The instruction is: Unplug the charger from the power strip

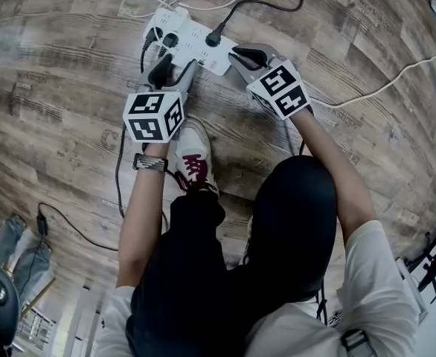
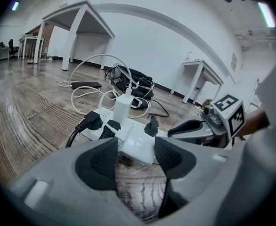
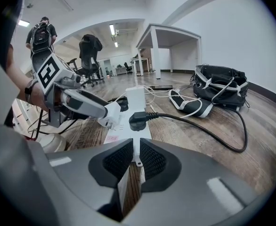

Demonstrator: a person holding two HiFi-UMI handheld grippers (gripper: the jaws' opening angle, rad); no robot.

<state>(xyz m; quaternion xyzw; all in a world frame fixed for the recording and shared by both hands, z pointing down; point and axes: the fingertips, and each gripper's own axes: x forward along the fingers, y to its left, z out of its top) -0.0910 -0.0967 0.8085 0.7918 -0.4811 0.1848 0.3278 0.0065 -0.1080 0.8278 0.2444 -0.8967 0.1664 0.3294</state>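
Two grippers met at the power strip (image 1: 192,39) on the wooden floor (image 1: 62,73). Our left gripper (image 1: 175,69) was clamped on the white charger (image 2: 138,147), which hung just above the strip's near end with its pins showing. Our right gripper (image 1: 238,55) pinched that end of the strip, jaws nearly together.

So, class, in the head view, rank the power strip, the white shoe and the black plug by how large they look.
1. power strip and white shoe: too alike to rank, and the strip is partly hidden.
2. black plug: clearly smallest.
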